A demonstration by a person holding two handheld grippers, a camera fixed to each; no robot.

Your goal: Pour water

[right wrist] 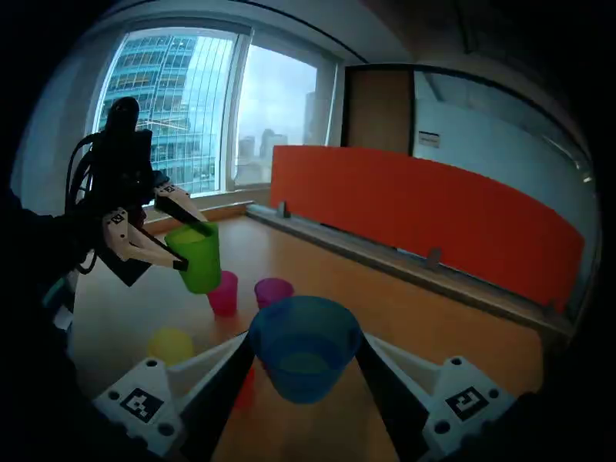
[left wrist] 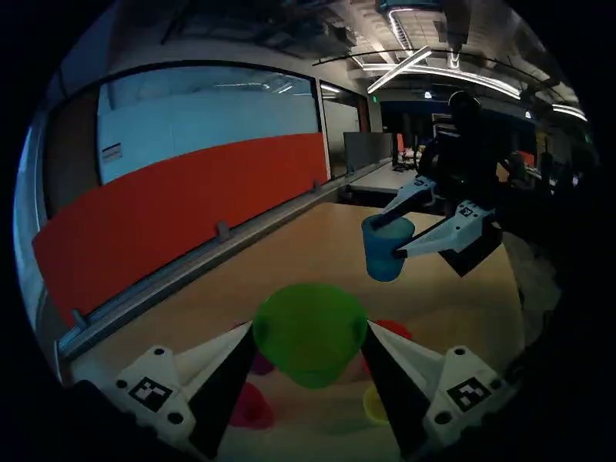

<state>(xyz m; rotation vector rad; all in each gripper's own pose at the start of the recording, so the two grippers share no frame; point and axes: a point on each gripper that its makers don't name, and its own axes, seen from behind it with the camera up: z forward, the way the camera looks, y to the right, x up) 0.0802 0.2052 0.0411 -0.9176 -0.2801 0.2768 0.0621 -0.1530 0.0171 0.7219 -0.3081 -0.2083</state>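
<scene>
Table beneath all | left gripper pinches green cup upright above table | right gripper pinches blue cup upright above table, kept level, likely to avoid spilling before the pour | spare cups on table.

Probably an office: orange desk divider, glass-walled room, strip lights, tower-view windows.
</scene>
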